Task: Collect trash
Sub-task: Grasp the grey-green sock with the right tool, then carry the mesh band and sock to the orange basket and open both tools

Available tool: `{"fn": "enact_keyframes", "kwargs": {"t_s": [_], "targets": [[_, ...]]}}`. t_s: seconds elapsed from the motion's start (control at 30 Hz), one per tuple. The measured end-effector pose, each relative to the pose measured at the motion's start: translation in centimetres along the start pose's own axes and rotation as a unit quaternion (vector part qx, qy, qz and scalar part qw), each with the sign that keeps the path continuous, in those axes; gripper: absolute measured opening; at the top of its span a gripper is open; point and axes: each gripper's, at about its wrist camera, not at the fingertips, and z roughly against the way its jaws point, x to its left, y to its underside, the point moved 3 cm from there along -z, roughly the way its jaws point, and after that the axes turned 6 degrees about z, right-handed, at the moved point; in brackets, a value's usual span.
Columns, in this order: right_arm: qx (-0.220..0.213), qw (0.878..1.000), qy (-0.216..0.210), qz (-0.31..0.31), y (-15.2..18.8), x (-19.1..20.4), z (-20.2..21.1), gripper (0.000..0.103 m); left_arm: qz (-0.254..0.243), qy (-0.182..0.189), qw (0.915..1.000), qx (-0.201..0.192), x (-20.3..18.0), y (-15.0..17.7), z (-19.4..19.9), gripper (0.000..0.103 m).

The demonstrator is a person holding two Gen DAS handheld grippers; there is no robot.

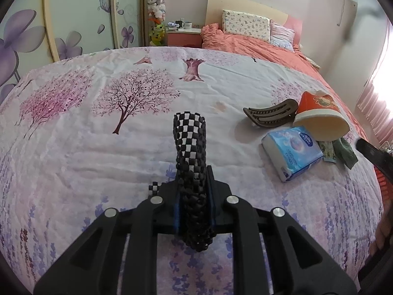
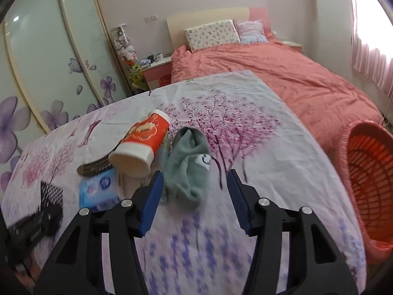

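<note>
My left gripper [image 1: 194, 174] is shut on a black-and-white checkered woven band [image 1: 190, 132], which stands up from between the fingers above the bedspread. To its right lie a red paper cup [image 1: 319, 115] on its side, a blue tissue pack [image 1: 292, 152], a brown hair clip [image 1: 270, 116] and a green sock [image 1: 346, 152]. My right gripper [image 2: 195, 182] is open, and its blue pads [image 2: 152, 201] flank the near end of the green sock [image 2: 189, 169] without pressing it. The cup [image 2: 140, 145] and the tissue pack [image 2: 98, 191] lie left of it.
A red plastic basket [image 2: 368, 179] stands at the right, beside the floral bedspread [image 2: 245, 147]. A small printed wrapper [image 1: 328, 151] lies under the cup. Behind is a bed with an orange quilt [image 2: 282, 73], and a wardrobe [image 2: 49, 61] is at the left.
</note>
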Motion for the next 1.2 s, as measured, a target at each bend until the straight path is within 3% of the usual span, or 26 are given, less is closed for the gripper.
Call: {"fn": "enact_keyframes", "kwargs": {"t_s": [0.33, 0.47, 0.53, 1.0, 1.2], "targets": [[0.053, 0.999, 0.000, 0.002, -0.3, 0.3, -3.9, 0.052, 0.010, 0.012, 0.9999, 0.001, 0.4, 0.0, 0.0, 0.017], [0.055, 0.998, -0.002, 0.009, 0.0, 0.4, -3.4, 0.019, 0.010, 0.013, 0.9999, 0.001, 0.4, 0.0, 0.0, 0.017], [0.055, 0.998, 0.001, 0.017, 0.2, 0.4, -3.1, 0.012, 0.011, 0.013, 0.9999, 0.001, 0.4, 0.0, 0.0, 0.017], [0.001, 1.000, 0.017, -0.002, 1.2, -3.8, 3.6, 0.009, 0.013, 0.024, 0.9996, 0.003, 0.5, 0.0, 0.2, 0.017], [-0.035, 0.999, 0.038, -0.006, 1.5, -5.7, 7.3, 0.009, 0.030, 0.060, 0.9977, 0.009, 0.0, -0.5, 1.3, 0.011]]}}
